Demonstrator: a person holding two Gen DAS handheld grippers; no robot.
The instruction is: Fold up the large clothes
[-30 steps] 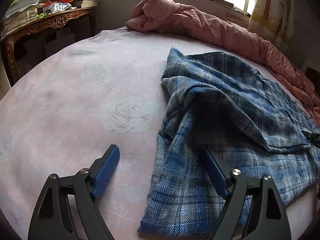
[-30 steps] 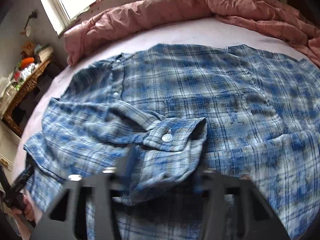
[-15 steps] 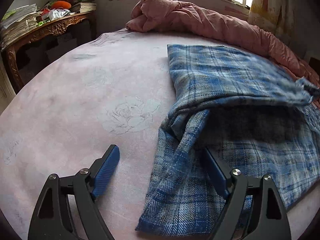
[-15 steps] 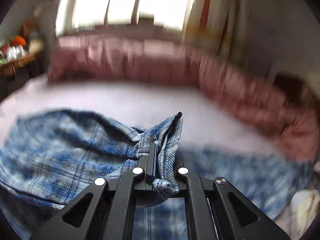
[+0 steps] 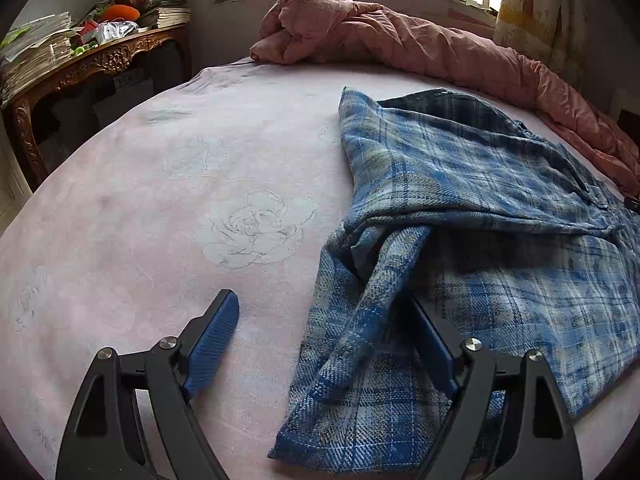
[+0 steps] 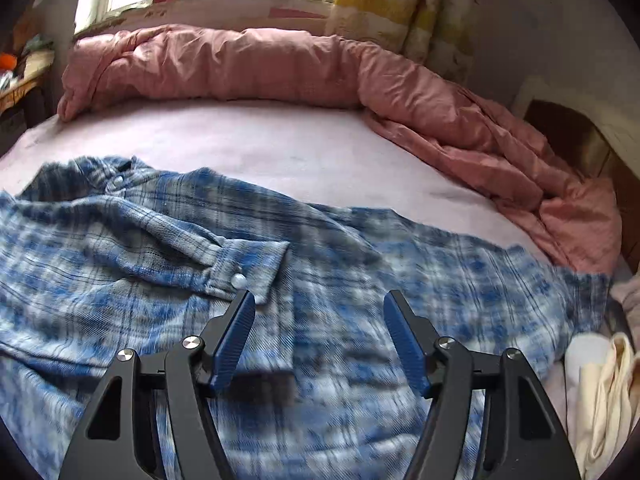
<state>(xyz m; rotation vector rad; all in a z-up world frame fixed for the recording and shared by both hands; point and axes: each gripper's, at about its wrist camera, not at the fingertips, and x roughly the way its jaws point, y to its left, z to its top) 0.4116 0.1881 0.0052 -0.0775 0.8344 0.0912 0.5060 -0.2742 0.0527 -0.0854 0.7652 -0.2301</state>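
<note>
The right gripper [image 6: 319, 312], clamped on the sleeve half a second ago, has just opened its jaws and holds nothing, the cuffed sleeve [image 6: 244, 266] now lying folded across the blue plaid flannel shirt [image 5: 480, 208] on the pink bedsheet [image 5: 160, 200], while the left gripper [image 5: 324, 328] hovers wide open, empty; no writing is legible.

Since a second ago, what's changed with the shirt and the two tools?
The right tool carried the sleeve cuff across the plaid shirt; its jaws have just been opening, and the cuff now lies flat on the shirt, released, with nothing between them. The left tool stayed open and in place over the shirt's edge. The pink quilt is unchanged.
</note>
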